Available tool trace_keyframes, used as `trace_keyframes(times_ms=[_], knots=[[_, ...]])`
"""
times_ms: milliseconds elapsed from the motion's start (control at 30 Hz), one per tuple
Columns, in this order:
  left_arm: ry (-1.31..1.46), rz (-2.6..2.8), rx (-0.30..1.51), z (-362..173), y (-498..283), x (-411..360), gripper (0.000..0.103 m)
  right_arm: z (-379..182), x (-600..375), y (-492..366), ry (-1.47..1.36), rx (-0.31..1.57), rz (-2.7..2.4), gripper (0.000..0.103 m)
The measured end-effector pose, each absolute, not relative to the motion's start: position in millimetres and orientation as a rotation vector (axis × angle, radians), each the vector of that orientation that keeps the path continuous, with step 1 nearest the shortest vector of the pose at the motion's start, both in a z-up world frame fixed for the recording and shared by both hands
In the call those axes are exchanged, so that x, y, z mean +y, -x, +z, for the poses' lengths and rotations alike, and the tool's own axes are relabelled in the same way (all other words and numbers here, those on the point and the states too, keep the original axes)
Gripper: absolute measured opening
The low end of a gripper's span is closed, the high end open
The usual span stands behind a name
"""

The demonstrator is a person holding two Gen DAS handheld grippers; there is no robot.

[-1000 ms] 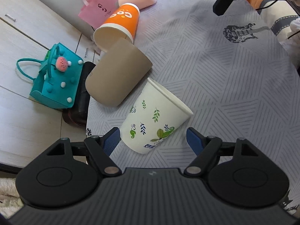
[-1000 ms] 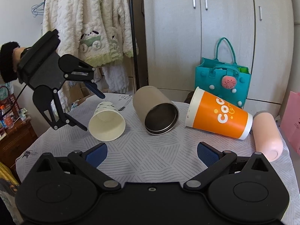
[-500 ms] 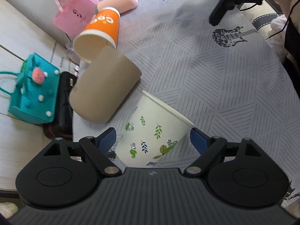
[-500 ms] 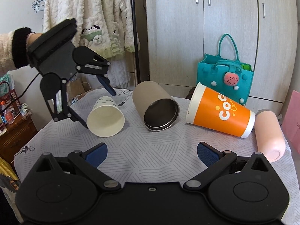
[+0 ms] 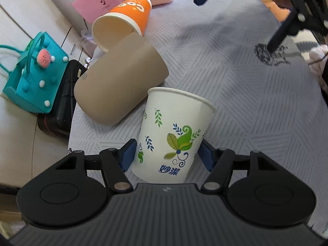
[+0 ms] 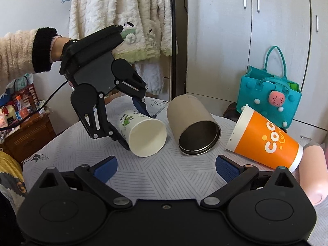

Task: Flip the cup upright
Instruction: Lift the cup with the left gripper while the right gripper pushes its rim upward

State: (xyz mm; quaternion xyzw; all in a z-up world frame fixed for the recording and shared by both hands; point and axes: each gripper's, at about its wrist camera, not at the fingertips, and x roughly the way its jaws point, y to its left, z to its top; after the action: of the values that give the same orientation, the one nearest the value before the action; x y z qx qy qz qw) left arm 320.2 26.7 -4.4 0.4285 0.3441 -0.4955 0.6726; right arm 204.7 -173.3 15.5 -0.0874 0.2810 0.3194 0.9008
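Left gripper (image 5: 167, 153) clamped on the paper cup (image 5: 174, 135).
Your fingers (image 5: 128, 155) pinch its base, cup tilted off the tabletop (image 5: 235, 82); right gripper (image 6: 166, 169) spread wide, holding nothing.

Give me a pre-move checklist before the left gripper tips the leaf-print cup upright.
1. Left gripper straddles the white leaf-print paper cup: ok.
2. Fingers pressing the cup walls: cannot tell.
3. Cup on its side, mouth toward the right gripper: ok.
4. Tan metal-lined tumbler clear of the cup's swing: not ok, very close.
5. Right gripper open and holding nothing: ok.
6. Bare grey patterned tablecloth in front for landing: ok.
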Motion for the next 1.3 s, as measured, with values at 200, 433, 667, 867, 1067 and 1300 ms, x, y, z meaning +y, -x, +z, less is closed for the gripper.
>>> trace_keyframes(times_ms=[200, 433, 667, 867, 1067, 1300], knots=[[-0.907, -1.050, 0.794, -0.9, -300.9, 18.0, 0.063, 14.3, -175.7, -198.1, 0.158, 0.584, 0.671, 0.103], [-0.640, -0.822, 0.867, 21.5, -268.2, -7.5, 0.063, 20.6, -190.7, -173.9, 0.129, 0.571, 0.666, 0.103], [-0.526, -0.758, 0.922, 28.7, -222.3, -27.4, 0.063, 24.7, -210.6, -142.4, 0.079, 0.578, 0.680, 0.103], [-0.410, -0.690, 0.997, 28.2, -195.1, -45.1, 0.063, 22.7, -227.0, -120.3, 0.076, 0.583, 0.710, 0.103], [-0.299, -0.658, 1.099, 17.7, -192.1, -64.8, 0.063, 8.1, -238.0, -113.9, 0.071, 0.597, 0.692, 0.103], [-0.221, -0.514, 1.149, 11.4, -202.3, -92.2, 0.063, 1.7, -251.1, -113.4, 0.075, 0.592, 0.655, 0.103]])
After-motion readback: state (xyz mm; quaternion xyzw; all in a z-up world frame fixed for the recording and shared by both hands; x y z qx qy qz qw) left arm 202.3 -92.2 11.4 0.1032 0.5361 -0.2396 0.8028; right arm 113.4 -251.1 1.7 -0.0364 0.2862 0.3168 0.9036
